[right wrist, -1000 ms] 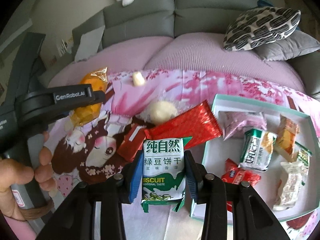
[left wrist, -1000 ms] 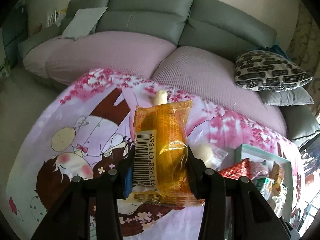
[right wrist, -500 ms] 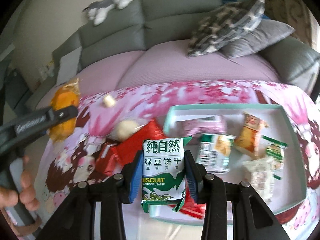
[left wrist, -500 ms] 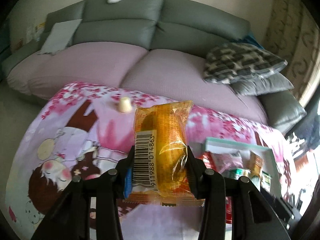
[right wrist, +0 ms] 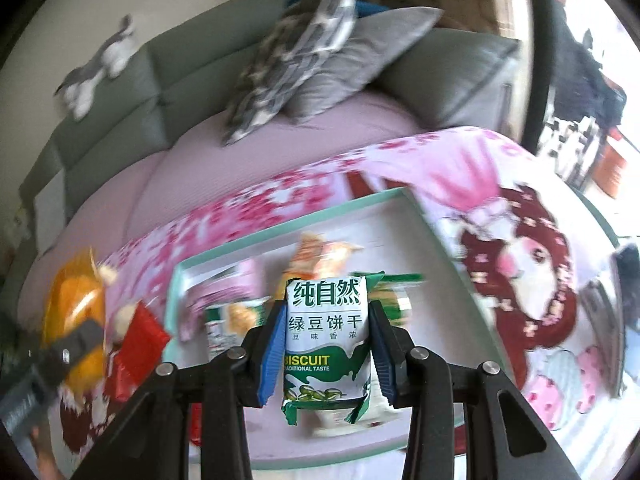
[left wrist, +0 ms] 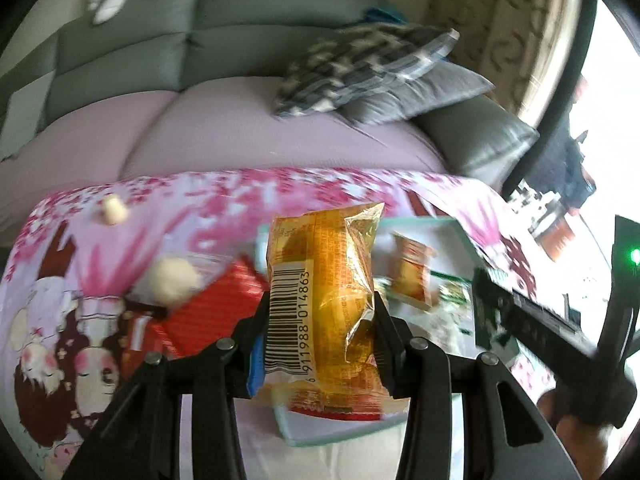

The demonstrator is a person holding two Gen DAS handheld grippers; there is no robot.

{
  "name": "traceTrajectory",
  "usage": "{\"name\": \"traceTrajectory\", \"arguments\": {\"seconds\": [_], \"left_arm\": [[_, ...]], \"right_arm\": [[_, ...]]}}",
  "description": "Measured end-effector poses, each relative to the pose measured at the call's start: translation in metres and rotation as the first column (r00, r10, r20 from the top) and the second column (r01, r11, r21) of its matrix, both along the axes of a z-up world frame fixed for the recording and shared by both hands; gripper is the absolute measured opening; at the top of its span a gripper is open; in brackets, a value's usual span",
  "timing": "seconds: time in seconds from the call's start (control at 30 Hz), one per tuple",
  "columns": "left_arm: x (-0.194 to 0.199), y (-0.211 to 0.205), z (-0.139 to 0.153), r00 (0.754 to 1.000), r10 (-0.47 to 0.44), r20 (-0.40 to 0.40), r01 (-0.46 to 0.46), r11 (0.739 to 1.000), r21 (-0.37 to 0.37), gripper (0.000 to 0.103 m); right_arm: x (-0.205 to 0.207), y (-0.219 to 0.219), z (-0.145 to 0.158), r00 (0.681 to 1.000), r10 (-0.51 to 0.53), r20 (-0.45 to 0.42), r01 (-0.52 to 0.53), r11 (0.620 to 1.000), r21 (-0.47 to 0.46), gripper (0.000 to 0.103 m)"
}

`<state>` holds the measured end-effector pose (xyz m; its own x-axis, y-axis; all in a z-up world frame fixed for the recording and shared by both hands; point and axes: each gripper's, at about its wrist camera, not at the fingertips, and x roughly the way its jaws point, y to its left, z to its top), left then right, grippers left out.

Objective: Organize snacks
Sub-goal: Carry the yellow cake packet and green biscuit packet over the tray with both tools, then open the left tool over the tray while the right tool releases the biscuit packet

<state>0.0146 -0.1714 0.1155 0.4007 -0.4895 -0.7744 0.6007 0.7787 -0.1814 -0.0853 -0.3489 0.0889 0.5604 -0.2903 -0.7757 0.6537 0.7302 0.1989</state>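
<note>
My left gripper (left wrist: 320, 320) is shut on an orange snack packet (left wrist: 324, 292) with a barcode, held upright above the near left corner of the pale green tray (left wrist: 344, 432). My right gripper (right wrist: 326, 332) is shut on a green and white biscuit packet (right wrist: 326, 332), hanging over the middle of the same tray (right wrist: 280, 236). Several snack packets lie inside the tray, among them an orange one (right wrist: 320, 256) and a pink one (right wrist: 228, 284). The left gripper with its orange packet (right wrist: 74, 312) shows at the left edge of the right wrist view.
A red foil packet (left wrist: 208, 312), a round cream bun (left wrist: 172, 280) and a small cream sweet (left wrist: 114, 210) lie on the pink cartoon tablecloth (left wrist: 60, 320) left of the tray. Behind stands a grey sofa (left wrist: 240, 40) with patterned cushions (left wrist: 360, 64). The right gripper's body (left wrist: 540, 320) is at right.
Both grippers have swung to the right with their packets still held. The tray has come under them, and the loose snacks on the cloth have slid to the left of view.
</note>
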Motion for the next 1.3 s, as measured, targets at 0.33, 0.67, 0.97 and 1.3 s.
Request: {"name": "traceTrajectory", "arguments": {"seconds": [0.33,0.67,0.97,1.3], "left_arm": [[-0.037,-0.05,-0.025,0.989,-0.142,-0.035,0.144,0.987,0.073,0.046],[-0.046,-0.067,-0.048,0.984,-0.166,-0.061,0.173,0.974,0.147,0.046],[-0.044,-0.066,-0.053,0.984,-0.156,-0.081,0.167,0.974,0.155,0.046],[-0.045,-0.063,-0.047,0.983,-0.151,-0.101,0.163,0.979,0.122,0.063]], "right_arm": [[-0.023,-0.034,-0.009,0.994,-0.098,-0.051,0.098,0.995,0.016,0.042],[-0.016,-0.039,-0.037,0.986,-0.086,-0.14,0.094,0.994,0.053,0.043],[-0.015,-0.04,-0.045,0.978,-0.092,-0.188,0.104,0.993,0.056,0.043],[-0.016,-0.04,-0.041,0.974,-0.107,-0.2,0.117,0.992,0.04,0.047]]}}
